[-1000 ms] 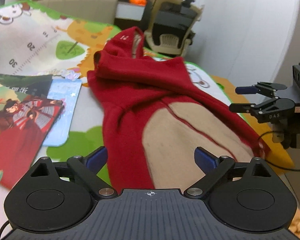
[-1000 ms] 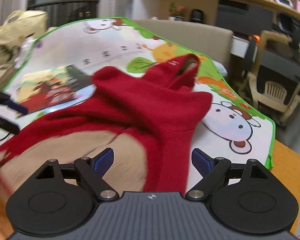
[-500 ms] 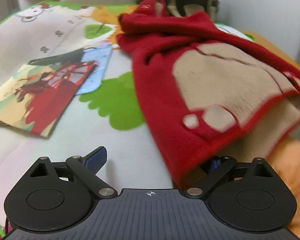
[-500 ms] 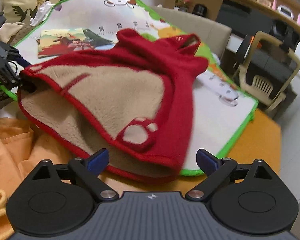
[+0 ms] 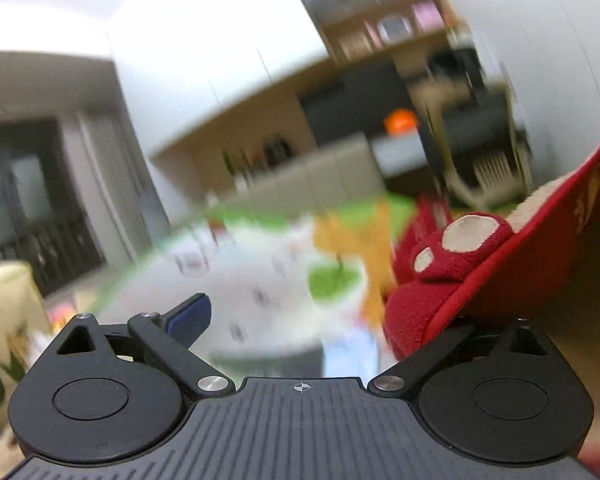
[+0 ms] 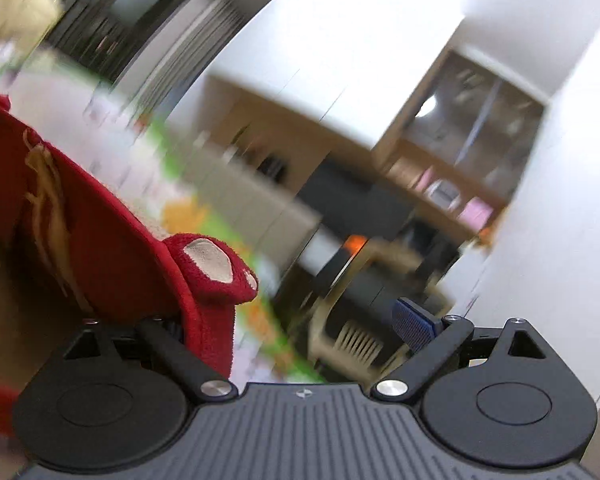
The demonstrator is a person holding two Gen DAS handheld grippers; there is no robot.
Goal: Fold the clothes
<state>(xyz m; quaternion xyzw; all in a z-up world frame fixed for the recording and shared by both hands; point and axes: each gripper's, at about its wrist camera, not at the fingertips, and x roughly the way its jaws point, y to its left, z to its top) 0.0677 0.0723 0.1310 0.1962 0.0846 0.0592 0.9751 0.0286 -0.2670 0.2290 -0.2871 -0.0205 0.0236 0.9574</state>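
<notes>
The red fleece garment with beige paw patches hangs lifted between both grippers: at 3 o'clock off the left gripper, 9 o'clock off the right gripper. Both sets of fingers look spread wide, though whether either actually pinches the hem, can't tell.

Both views are motion-blurred. In the left wrist view, a play mat with a green border and orange and green printed shapes lies at centre. A chair stands at 2 o'clock, a wooden shelf unit at 12 o'clock, and a dark railing at 9 o'clock. In the right wrist view, an orange object sits at centre.
</notes>
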